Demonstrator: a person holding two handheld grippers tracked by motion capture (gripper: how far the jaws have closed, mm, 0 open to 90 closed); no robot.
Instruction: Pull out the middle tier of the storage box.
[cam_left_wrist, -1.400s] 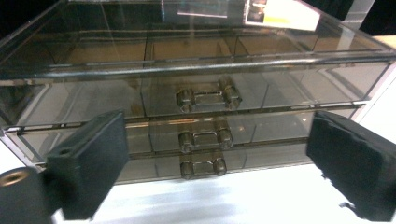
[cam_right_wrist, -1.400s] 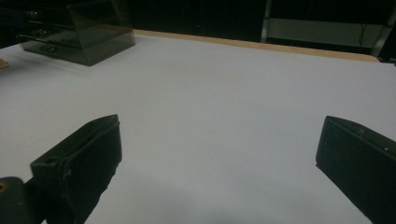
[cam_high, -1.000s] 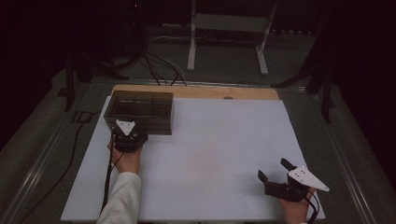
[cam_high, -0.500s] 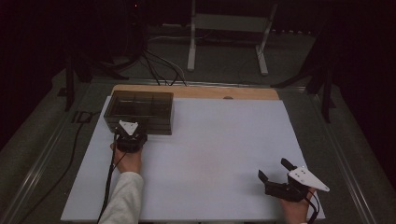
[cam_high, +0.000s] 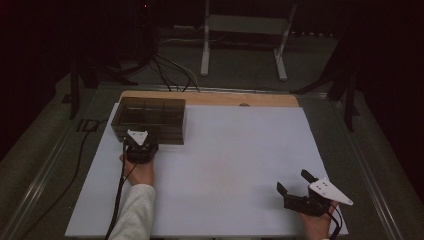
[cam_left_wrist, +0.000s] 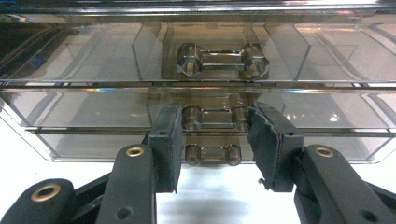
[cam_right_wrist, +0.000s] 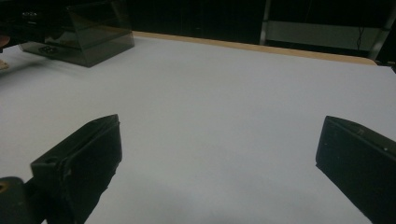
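Observation:
A smoky clear drawer box (cam_high: 150, 117) stands at the back left of the white sheet (cam_high: 225, 160). My left gripper (cam_high: 144, 144) is up against its front. In the left gripper view, my left gripper (cam_left_wrist: 215, 122) has just been closing, and its pads (cam_left_wrist: 169, 140) now sit against both ends of the lower drawer's handle (cam_left_wrist: 215, 116). The upper drawer's handle (cam_left_wrist: 223, 58) is free above it. My right gripper (cam_high: 293, 181) rests open at the front right of the sheet, with nothing between the jaws of my right gripper (cam_right_wrist: 219, 140).
A wooden board edge (cam_high: 240, 99) runs along the back of the sheet. Cables (cam_high: 170, 70) and a white stand (cam_high: 240, 45) lie on the floor beyond the table. The drawer box (cam_right_wrist: 79, 32) sits far off to the left in the right gripper view.
The left gripper has edged slightly right along the box's front. The right gripper has not moved.

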